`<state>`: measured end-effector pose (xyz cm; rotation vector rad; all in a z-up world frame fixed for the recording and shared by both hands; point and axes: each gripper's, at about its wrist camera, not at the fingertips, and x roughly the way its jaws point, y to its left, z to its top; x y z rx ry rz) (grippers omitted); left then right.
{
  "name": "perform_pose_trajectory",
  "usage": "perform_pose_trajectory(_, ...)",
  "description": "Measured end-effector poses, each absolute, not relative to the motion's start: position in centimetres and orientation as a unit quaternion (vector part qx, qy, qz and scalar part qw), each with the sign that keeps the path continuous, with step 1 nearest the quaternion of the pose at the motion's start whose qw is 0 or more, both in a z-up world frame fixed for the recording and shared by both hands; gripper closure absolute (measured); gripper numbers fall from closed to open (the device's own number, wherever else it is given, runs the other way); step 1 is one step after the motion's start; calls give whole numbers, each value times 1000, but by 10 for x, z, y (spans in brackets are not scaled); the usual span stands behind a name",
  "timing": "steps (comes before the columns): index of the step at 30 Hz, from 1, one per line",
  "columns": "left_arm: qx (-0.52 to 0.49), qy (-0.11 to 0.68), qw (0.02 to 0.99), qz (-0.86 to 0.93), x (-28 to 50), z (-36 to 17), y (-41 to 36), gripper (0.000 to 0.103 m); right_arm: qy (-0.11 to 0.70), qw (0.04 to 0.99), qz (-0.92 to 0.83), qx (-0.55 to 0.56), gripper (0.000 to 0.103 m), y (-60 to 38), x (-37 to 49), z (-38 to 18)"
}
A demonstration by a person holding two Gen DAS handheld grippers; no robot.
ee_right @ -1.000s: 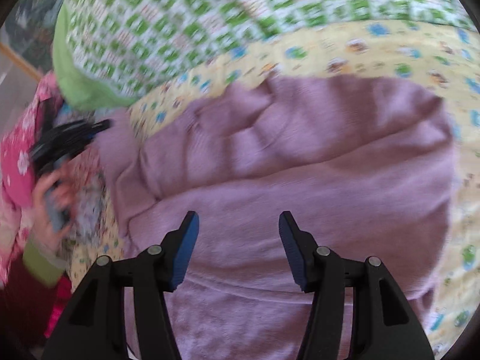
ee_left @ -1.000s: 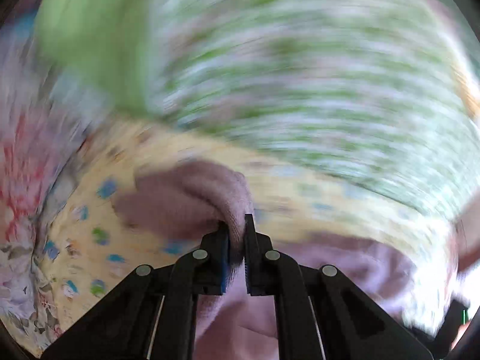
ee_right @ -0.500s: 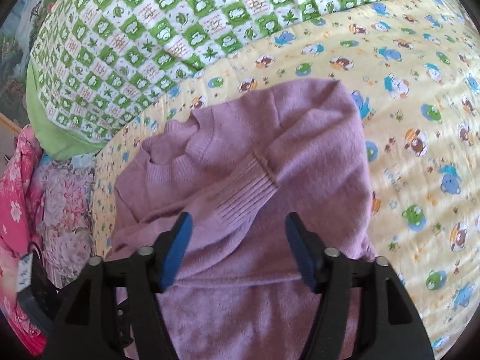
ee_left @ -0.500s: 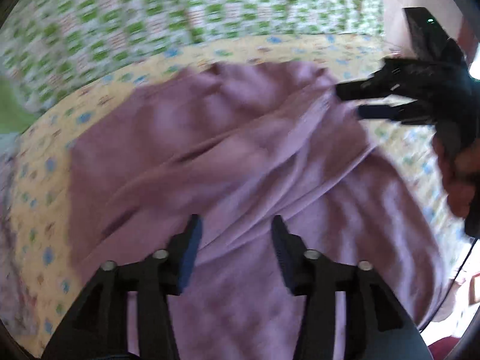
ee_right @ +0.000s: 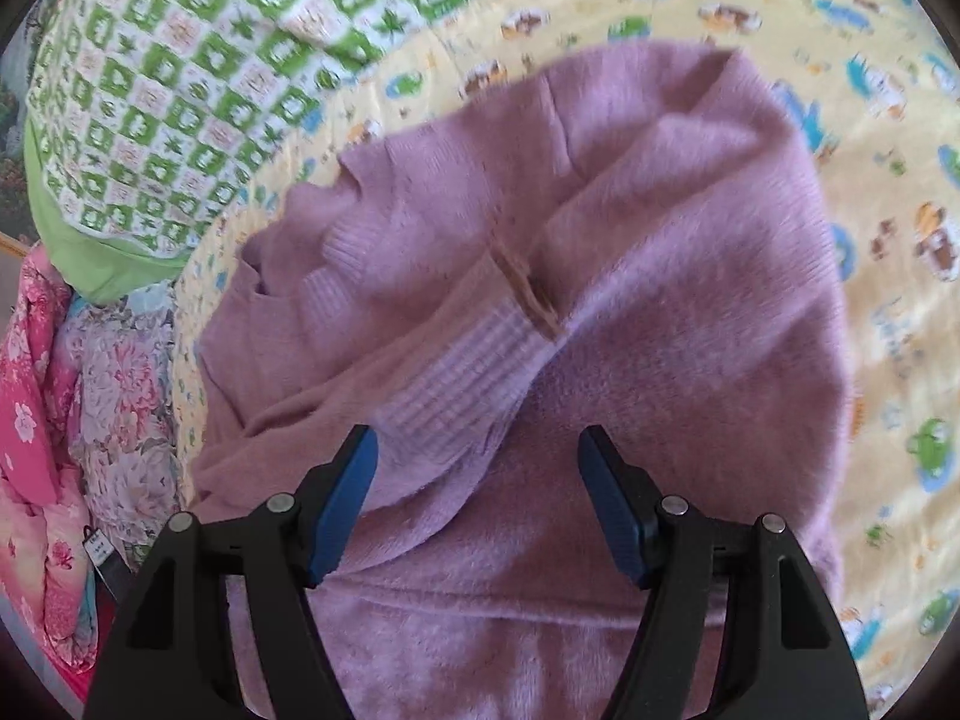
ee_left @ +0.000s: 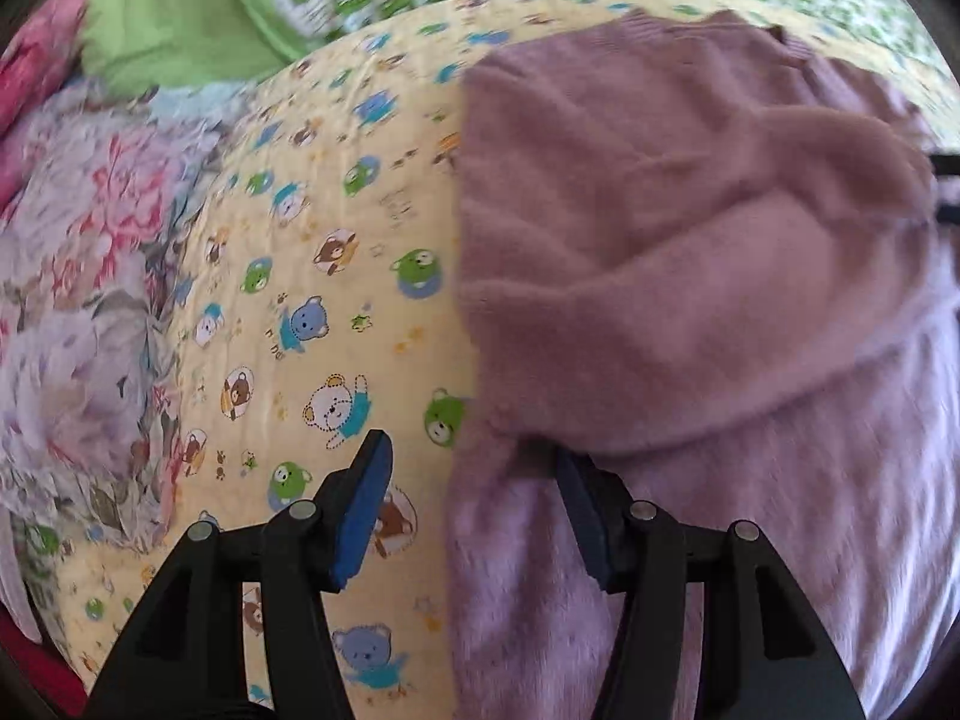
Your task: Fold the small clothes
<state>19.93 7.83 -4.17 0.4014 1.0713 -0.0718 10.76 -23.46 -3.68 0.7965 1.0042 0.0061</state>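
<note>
A small mauve knitted sweater (ee_left: 678,228) lies on a yellow cartoon-print sheet (ee_left: 312,276), with its sleeves folded in over the body. My left gripper (ee_left: 474,468) is open and empty, low at the sweater's left edge; its right finger sits under a fold of the knit. In the right wrist view the sweater (ee_right: 660,300) fills the middle, a ribbed cuff (ee_right: 468,372) lying across it. My right gripper (ee_right: 477,456) is open and empty, just above the sweater near that cuff.
A green-and-white checked quilt (ee_right: 198,84) lies at the far side of the sheet. A floral cloth pile (ee_left: 78,276) and pink fabric (ee_right: 30,408) lie to the left. The yellow sheet (ee_right: 900,240) shows bare to the right of the sweater.
My left gripper let go of the sweater, opened, and swung to its left edge. My right gripper pulled back, then moved in closer over the folded sleeve cuff.
</note>
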Motion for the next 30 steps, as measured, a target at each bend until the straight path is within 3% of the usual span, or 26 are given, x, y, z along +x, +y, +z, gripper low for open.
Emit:
perform_pose_trajectory(2,171,509,843,-12,210,-42,79,46,459,806,5,373,40,-231,114,-37)
perform_pose_trajectory(4,160,503,849,32,221,-41,80,51,454,805,27,382,94,-226,124,-33)
perform_pose_trajectory(6,122,512,848,59,230,-40,89,53,425,828,23,365,95,-222,124,-7)
perform_pose_trajectory(11,48,516,852,69,227,-30,103,58,223,900,73,367,95,-228,51,110)
perform_pose_trajectory(13,45,511,856,63,221,-28,101,58,246,902,28,354,95,-235,32,102)
perform_pose_trajectory(16,59,517,852,56,211,-33,92,61,336,857,-30,389,95,-256,27,31)
perform_pose_trajectory(19,58,521,850,51,213,-37,94,61,364,829,-50,422,95,-264,21,-12)
perform_pose_trajectory(24,55,519,851,55,206,-32,99,59,361,841,-49,401,95,-254,12,-5)
perform_pose_trajectory(26,46,526,848,56,205,-36,104,59,406,828,-60,381,93,-253,21,-16)
perform_pose_trajectory(28,37,533,844,55,202,-39,106,59,485,792,-78,362,87,-250,29,-33)
perform_pose_trajectory(30,30,535,843,52,200,-39,110,58,500,785,-90,354,79,-246,24,-29)
